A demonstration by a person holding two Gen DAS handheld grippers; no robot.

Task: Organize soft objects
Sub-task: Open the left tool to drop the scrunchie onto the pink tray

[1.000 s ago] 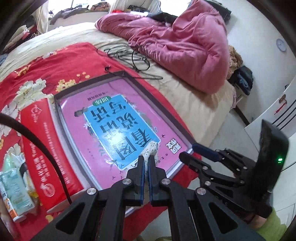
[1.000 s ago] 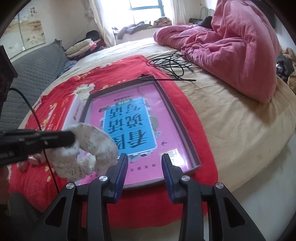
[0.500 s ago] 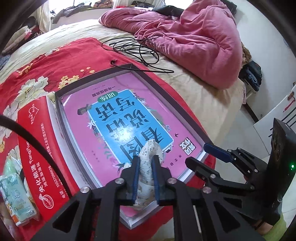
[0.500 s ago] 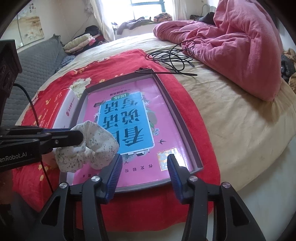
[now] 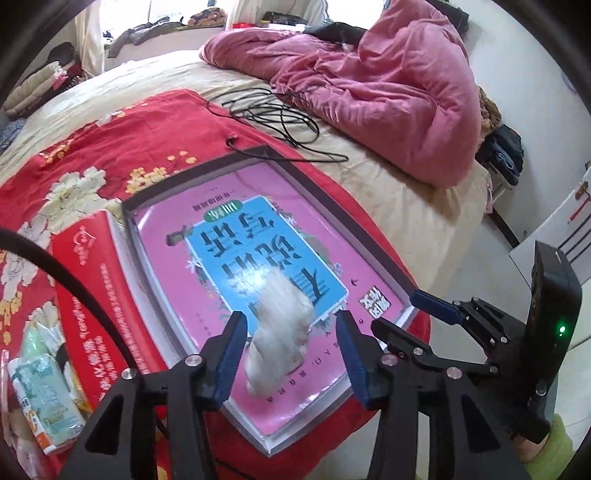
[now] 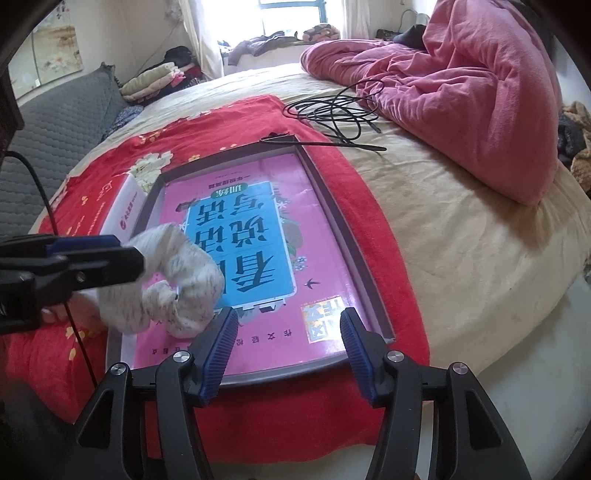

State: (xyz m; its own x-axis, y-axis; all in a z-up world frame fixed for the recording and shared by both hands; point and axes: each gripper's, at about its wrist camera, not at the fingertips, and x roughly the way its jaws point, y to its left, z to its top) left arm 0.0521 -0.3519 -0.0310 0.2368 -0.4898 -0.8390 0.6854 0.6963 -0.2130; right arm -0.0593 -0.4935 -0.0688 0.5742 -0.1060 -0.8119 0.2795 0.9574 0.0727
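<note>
daylight from window (image 6: 291,14) | fisheye edges dark | scrunchie (image 5: 280,325) motion-blurred

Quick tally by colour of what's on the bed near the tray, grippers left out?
White: 1, scrunchie
Grey: 1, tray
Pink: 2, book, duvet
Red: 2, blanket, box
Black: 1, cable
Total: 7

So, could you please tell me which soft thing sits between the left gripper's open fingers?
The small white speckled fabric scrunchie, above the pink book; the red floral blanket lies under the grey tray, the crumpled pink quilt beyond.
</note>
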